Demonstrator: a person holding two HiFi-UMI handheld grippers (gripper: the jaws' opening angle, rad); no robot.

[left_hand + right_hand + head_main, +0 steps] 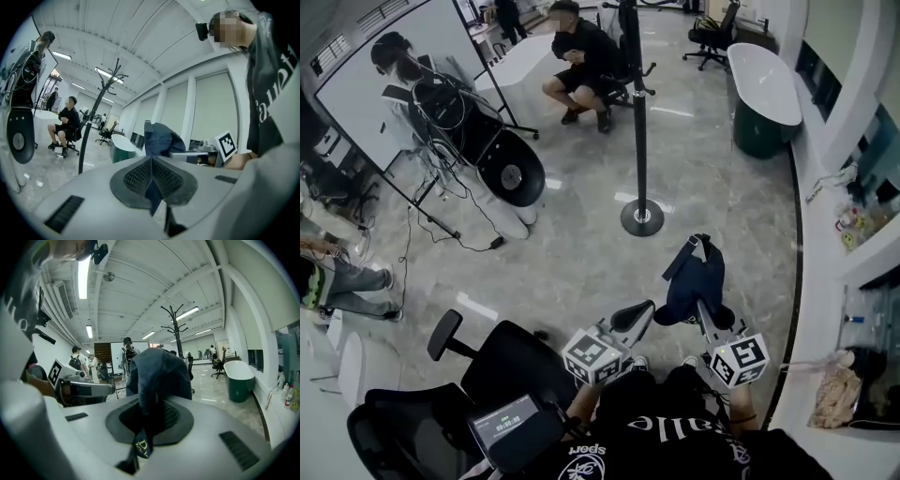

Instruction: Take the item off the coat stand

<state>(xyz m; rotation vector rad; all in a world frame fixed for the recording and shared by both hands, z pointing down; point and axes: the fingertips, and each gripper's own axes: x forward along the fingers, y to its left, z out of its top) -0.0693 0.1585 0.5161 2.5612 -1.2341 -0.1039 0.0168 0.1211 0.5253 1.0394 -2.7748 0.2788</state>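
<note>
The black coat stand (639, 122) rises from its round base (642, 217) on the grey floor, and I see nothing hanging on the pole in the head view. A dark navy fabric item (694, 279) is off the stand and near me, with my right gripper (701, 302) shut on it. In the right gripper view the item (157, 376) bulges above the pads of that gripper (147, 416), a small label dangles below, and the stand (176, 324) is far behind. My left gripper (639, 313) is just left of the item, shut and empty (152, 176).
A white and green bathtub (764, 94) stands at the back right. A person sits on a chair (581, 61) behind the stand. Black equipment with cables (502, 164) is on the left. A black office chair (502, 375) is at my lower left, a white counter (862, 244) on the right.
</note>
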